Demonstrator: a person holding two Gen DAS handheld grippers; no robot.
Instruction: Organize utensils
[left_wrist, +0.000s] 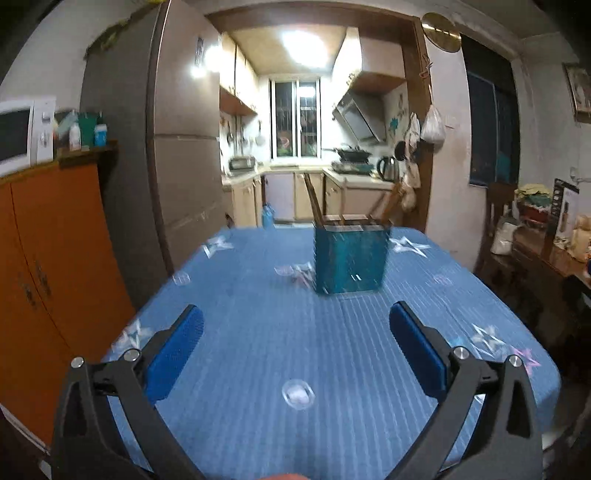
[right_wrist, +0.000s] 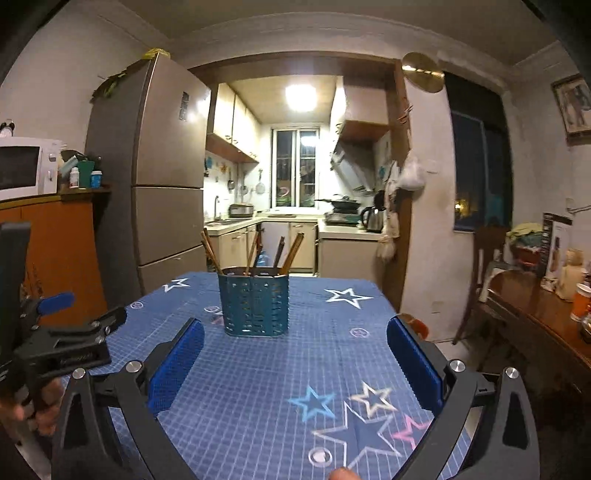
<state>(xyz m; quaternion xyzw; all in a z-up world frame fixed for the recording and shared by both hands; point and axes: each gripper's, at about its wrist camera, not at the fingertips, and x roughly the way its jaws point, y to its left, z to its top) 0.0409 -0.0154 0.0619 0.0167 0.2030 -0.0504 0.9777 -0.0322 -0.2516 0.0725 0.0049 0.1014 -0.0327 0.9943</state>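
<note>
Task looks near done: chopsticks (right_wrist: 255, 253) all stand in teal holder (right_wrist: 254, 304) mid-table on blue star cloth (right_wrist: 258, 387), no loose utensils in view, left gripper (left_wrist: 295, 347) & right gripper (right_wrist: 294, 363) jaws wide apart, holding nothing.

Legible text: none. Small sticker on the refrigerator (right_wrist: 183, 106) door, bottles (right_wrist: 74, 177) beside the microwave (right_wrist: 26, 168), and the dark printed box (right_wrist: 553, 245) far right of the right hand-held gripper (right_wrist: 295, 349): markings too small and blurred to read.
</note>
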